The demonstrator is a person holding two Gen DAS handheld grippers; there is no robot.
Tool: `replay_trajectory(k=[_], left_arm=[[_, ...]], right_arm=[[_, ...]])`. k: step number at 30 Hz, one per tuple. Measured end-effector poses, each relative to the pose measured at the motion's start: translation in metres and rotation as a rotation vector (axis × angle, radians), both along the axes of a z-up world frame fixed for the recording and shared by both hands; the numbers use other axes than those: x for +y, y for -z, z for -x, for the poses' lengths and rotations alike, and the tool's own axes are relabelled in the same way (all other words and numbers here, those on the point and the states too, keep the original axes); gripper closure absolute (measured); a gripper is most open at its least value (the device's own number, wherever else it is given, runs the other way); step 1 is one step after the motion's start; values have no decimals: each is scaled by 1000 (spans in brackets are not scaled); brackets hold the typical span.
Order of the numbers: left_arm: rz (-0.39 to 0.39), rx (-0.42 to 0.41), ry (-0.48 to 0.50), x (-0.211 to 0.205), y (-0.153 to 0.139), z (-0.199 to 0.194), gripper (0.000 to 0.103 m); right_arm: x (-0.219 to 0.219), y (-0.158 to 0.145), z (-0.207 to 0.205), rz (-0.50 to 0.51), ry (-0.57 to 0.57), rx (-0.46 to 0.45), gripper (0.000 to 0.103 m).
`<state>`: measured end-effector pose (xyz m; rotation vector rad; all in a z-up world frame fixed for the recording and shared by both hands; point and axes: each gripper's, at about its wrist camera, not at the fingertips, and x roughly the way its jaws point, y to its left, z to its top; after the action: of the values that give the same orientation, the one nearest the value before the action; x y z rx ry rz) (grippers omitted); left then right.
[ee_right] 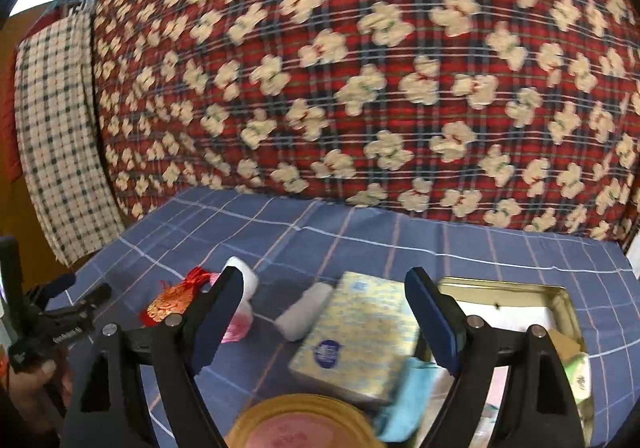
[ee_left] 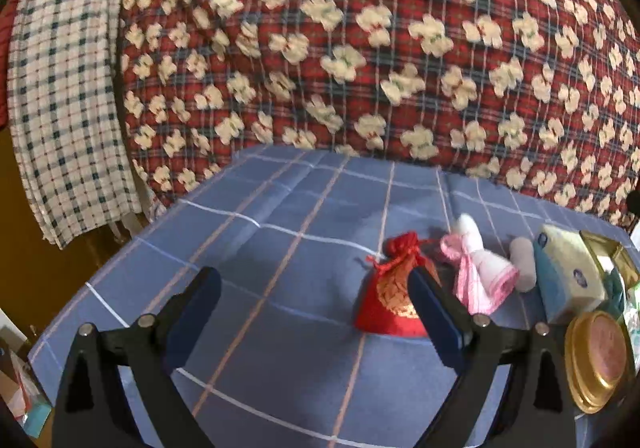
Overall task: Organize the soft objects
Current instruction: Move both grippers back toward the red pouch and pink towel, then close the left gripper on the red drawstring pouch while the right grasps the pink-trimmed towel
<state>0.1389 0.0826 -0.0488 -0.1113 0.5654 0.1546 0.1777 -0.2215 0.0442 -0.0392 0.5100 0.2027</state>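
Note:
A red drawstring pouch with gold embroidery sits on the blue checked tablecloth. Beside it lie a pink and white rolled cloth, a small grey roll and a soft tissue pack. My left gripper is open and empty, its right finger just in front of the pouch. My right gripper is open and empty above the tissue pack, with the grey roll, the pink cloth and the pouch to its left. A light blue cloth hangs over the gold tin.
A round gold lid lies at the right, also low in the right wrist view. A red plaid quilt rises behind the table. A checked towel hangs at the left. The left gripper shows at the left edge of the right wrist view.

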Motion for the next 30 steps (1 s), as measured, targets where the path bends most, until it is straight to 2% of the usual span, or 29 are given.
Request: replay_trajectory(k=[9, 12, 15, 16, 17, 18, 19, 21, 23, 26, 30], left_arm=[[-65, 78, 141, -45, 13, -32, 11], [-61, 117, 167, -50, 19, -45, 17], [-69, 188, 208, -59, 30, -60, 36], [-63, 222, 228, -62, 35, -66, 48], [-54, 232, 240, -62, 36, -68, 64], [-45, 237, 251, -63, 37, -69, 73], [-35, 239, 257, -62, 37, -70, 88], [-2, 214, 233, -55, 34, -67, 91], [33, 153, 203, -44, 27, -59, 91], [51, 86, 160, -34, 20, -48, 91], [78, 61, 120, -25, 18, -44, 91]], right_arm=[[34, 16, -30, 4, -42, 104, 21], [40, 19, -32, 13, -44, 114, 21], [44, 21, -35, 19, -47, 123, 21], [44, 22, -36, 17, -47, 128, 21], [45, 22, -38, 13, -48, 134, 21], [46, 23, -41, 8, -50, 144, 21], [48, 24, -44, 3, -53, 156, 21], [50, 26, -50, -7, -59, 177, 21], [55, 30, -59, -11, -64, 213, 27], [64, 38, -71, -23, -72, 264, 28], [88, 53, -88, 20, -97, 359, 29]])
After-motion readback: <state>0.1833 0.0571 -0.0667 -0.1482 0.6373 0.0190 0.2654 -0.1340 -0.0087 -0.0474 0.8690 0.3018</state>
